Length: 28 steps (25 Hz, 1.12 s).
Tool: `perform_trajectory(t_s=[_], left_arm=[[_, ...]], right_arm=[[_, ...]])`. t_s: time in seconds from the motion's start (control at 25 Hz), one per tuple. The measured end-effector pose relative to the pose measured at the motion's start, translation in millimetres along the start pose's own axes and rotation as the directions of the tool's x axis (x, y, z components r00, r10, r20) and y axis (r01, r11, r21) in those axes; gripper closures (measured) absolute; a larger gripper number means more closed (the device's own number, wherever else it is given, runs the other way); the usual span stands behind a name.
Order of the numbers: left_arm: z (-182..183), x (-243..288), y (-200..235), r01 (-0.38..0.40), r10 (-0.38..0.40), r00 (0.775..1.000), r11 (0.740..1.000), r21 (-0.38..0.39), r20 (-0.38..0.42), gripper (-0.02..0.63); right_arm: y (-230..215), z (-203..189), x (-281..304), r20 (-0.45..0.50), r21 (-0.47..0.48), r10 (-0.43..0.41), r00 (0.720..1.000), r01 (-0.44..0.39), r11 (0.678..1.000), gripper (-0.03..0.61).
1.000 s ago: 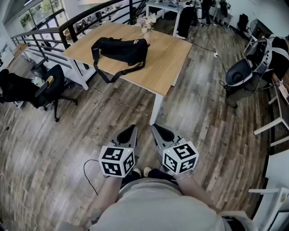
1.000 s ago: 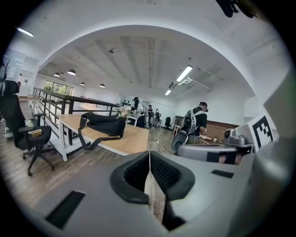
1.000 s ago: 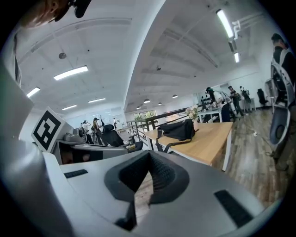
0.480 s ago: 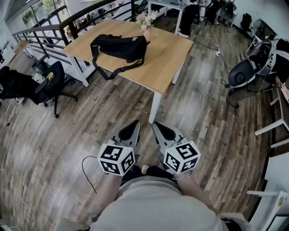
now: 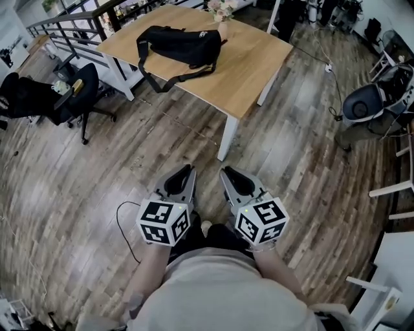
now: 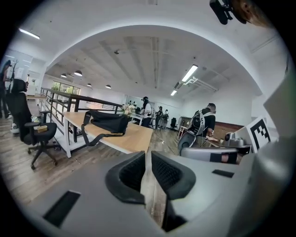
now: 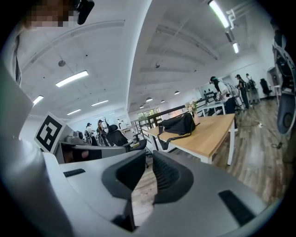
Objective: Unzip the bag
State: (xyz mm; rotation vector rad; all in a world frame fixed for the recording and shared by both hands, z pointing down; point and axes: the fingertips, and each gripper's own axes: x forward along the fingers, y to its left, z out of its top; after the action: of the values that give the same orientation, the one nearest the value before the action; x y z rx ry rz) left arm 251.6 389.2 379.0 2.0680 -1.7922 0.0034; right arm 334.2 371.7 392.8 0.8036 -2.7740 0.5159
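Note:
A black bag [image 5: 181,45] with a long strap lies on the wooden table [image 5: 252,71], far ahead of both grippers. The left gripper view shows the bag [image 6: 108,122] at mid-left, and the right gripper view shows the bag [image 7: 178,124] at mid-right. My left gripper [image 5: 183,173] is held low in front of my body, its jaws together with only a thin slit and nothing in them. My right gripper [image 5: 228,173] is beside it. Its jaws have just been opening, they stand a little apart, and nothing is between them.
A black office chair [image 5: 65,97] stands left of the table by a dark railing [image 5: 71,19]. A flower vase [image 5: 222,13] sits at the table's far edge. Another chair [image 5: 369,106] is at the right. A thin cable [image 5: 123,223] loops on the wooden floor near my left.
The table and bag have shifted up and to the right in the head view. Both grippers stay side by side in front of my body, a little higher in the picture.

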Motion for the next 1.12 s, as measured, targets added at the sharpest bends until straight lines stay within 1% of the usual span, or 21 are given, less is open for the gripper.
perform_trajectory(t_s=[0.12,0.2,0.44,0.64,0.88,1.12], left_arm=[[-2,5,10,-0.028,0.028,0.999,1.0,-0.002,-0.015,0.573],[1,11,18,-0.034,0.034,0.999,0.999,-0.007,-0.016,0.531],[18,48,54,-0.02,0.02,1.0,1.0,-0.009,-0.015,0.526],[52,84,95,0.009,-0.008,1.0,1.0,0.005,-0.018,0.526],[103,131,153,0.051,-0.051,0.999,0.998,0.024,0.001,0.526],[132,170,200,0.105,-0.104,0.994,0.994,0.038,-0.011,0.526]], right_arm=[[-7,2,11,-0.002,0.008,-0.001,1.0,0.001,1.0,0.519],[-13,6,19,0.002,0.011,-0.01,1.0,0.01,1.0,0.508],[-27,28,65,0.023,0.007,-0.029,0.999,0.029,1.0,0.486],[-34,59,124,0.022,-0.033,-0.031,0.999,0.032,0.999,0.48],[-45,100,193,0.043,-0.052,-0.072,0.997,0.074,0.996,0.471],[-56,126,253,0.047,-0.051,-0.118,0.992,0.12,0.991,0.466]])
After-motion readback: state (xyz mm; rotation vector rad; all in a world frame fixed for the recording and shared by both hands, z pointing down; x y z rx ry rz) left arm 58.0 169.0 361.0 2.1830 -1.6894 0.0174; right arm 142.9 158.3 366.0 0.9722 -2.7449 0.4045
